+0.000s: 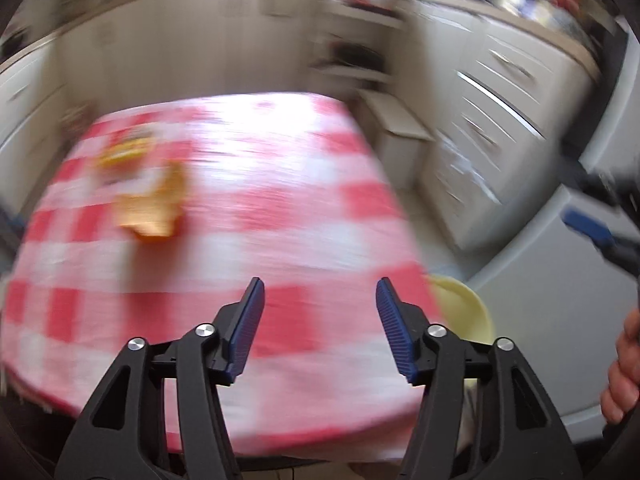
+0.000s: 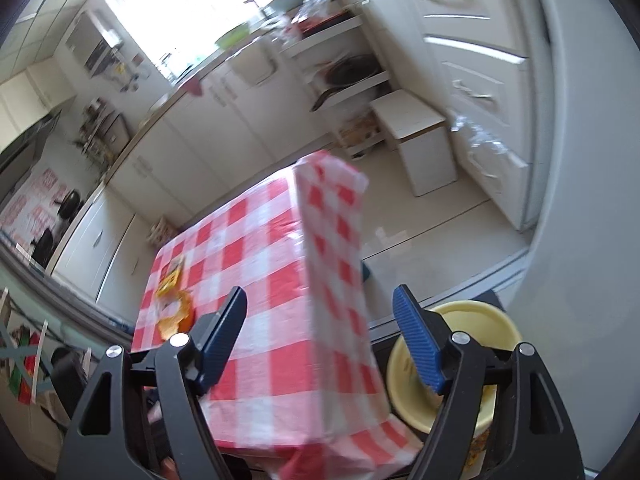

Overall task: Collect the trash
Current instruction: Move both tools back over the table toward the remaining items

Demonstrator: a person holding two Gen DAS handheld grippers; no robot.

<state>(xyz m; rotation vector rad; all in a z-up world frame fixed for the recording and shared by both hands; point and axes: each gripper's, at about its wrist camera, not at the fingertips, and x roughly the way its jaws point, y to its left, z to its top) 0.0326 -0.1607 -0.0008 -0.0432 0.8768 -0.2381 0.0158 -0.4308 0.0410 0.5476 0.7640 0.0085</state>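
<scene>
Two pieces of trash sit at the left of the checked counter: a yellow wrapper further back and an orange wrapper nearer, touching or slightly overlapping it. Left-wrist view is badly motion-blurred, so print and exact edges are unreadable there; they only show as a yellow patch and an orange crumpled shape. Both look like thin snack packaging: light, soft, crinkly, probably slick film, so I'd expect them to slide on the cloth or fold instead of lifting flat. Best hold, as I judge it, is a raised crumpled edge of the orange one, pinched from the side. Left gripper over the near counter edge, jaws spread, nothing between them. Right gripper also has jaws spread and empty, hovering over the counter's right corner. Further right, below the counter edge, is a pale yellow bin, open top, likely the drop target. Person's hand visible at far right in the left-wrist view.
</scene>
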